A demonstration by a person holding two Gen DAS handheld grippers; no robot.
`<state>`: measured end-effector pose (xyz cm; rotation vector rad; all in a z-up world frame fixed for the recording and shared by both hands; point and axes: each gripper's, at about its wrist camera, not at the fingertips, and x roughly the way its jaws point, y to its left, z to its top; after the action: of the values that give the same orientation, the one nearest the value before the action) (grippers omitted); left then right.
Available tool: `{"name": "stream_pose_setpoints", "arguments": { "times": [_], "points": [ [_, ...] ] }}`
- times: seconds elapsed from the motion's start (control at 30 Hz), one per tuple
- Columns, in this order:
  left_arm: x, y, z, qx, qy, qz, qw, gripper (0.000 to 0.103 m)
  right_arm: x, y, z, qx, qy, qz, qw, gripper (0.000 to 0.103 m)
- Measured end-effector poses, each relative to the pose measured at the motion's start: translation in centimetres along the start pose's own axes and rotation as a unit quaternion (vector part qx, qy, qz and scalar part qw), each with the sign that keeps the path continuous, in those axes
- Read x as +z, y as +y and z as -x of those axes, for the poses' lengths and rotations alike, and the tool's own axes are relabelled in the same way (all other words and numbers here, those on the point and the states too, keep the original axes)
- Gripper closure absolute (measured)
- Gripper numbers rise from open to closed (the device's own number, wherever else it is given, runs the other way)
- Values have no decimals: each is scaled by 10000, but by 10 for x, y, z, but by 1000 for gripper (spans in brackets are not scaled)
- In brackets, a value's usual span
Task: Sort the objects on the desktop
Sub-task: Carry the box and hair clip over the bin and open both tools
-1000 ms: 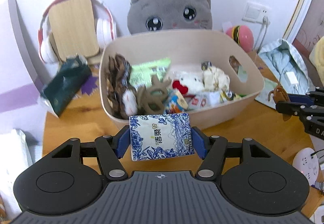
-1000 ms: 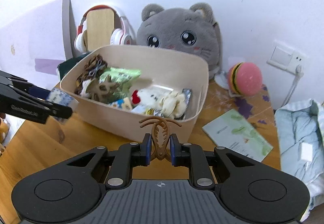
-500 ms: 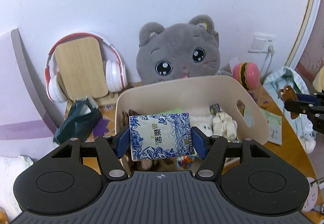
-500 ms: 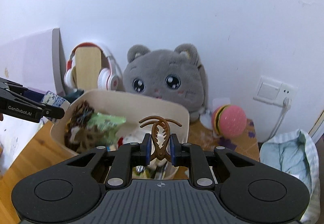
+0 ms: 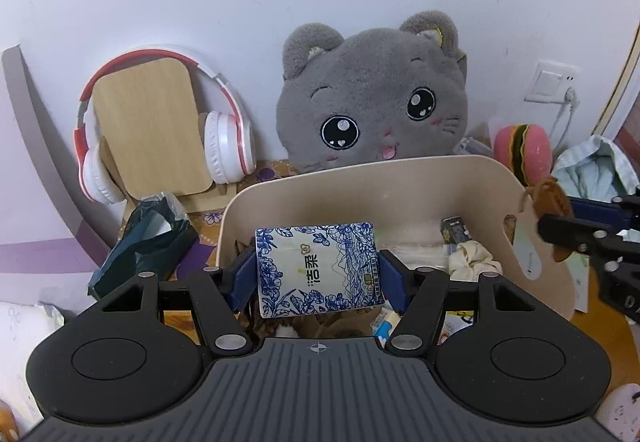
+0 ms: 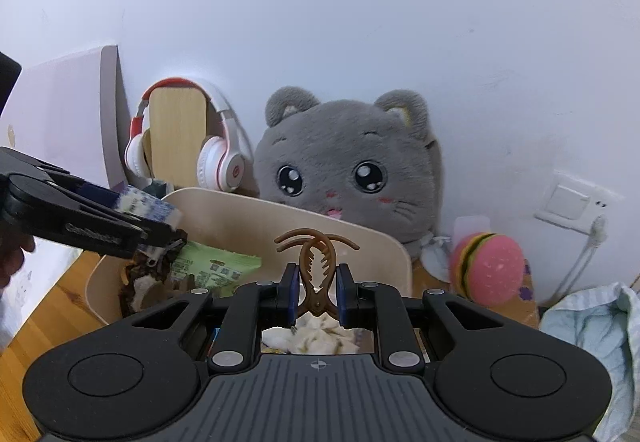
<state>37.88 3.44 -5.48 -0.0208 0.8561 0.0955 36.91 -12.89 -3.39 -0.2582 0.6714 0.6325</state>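
My left gripper [image 5: 318,274] is shut on a blue-and-white tissue pack [image 5: 318,270], held over the left half of the beige bin [image 5: 400,178]. In the right wrist view that same gripper [image 6: 160,220] reaches in from the left with the tissue pack [image 6: 146,204] above the bin [image 6: 248,218]. My right gripper [image 6: 317,290] is shut on a brown hair claw clip [image 6: 316,262], which stands upright above the bin's near side. From the left wrist view the clip [image 5: 554,202] shows at the bin's right rim. Several small items fill the bin.
A grey cat plush [image 5: 372,98] leans on the wall behind the bin. Red-and-white headphones [image 5: 160,122] hang on a wooden stand at left, above a dark bag [image 5: 144,242]. A burger toy [image 6: 486,268], a wall socket [image 6: 572,202] and a pale cloth [image 6: 592,326] lie to the right.
Both grippers have moved forward from the bin's near side to above it, each still gripping its item. The bin's contents now lie under the fingers and the wall fills more of both views.
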Motion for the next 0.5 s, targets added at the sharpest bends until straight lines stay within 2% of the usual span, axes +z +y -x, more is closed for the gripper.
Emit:
{"name": "stream_pose_setpoints", "arguments": {
  "times": [0.4, 0.5],
  "points": [
    [-12, -4, -42, 83, 662, 197, 9976, 38, -18, 12, -54, -2, 613, 103, 9981, 86],
    [-17, -6, -47, 117, 725, 150, 9972, 38, -24, 12, -62, -7, 756, 111, 9971, 86]
  ]
}}
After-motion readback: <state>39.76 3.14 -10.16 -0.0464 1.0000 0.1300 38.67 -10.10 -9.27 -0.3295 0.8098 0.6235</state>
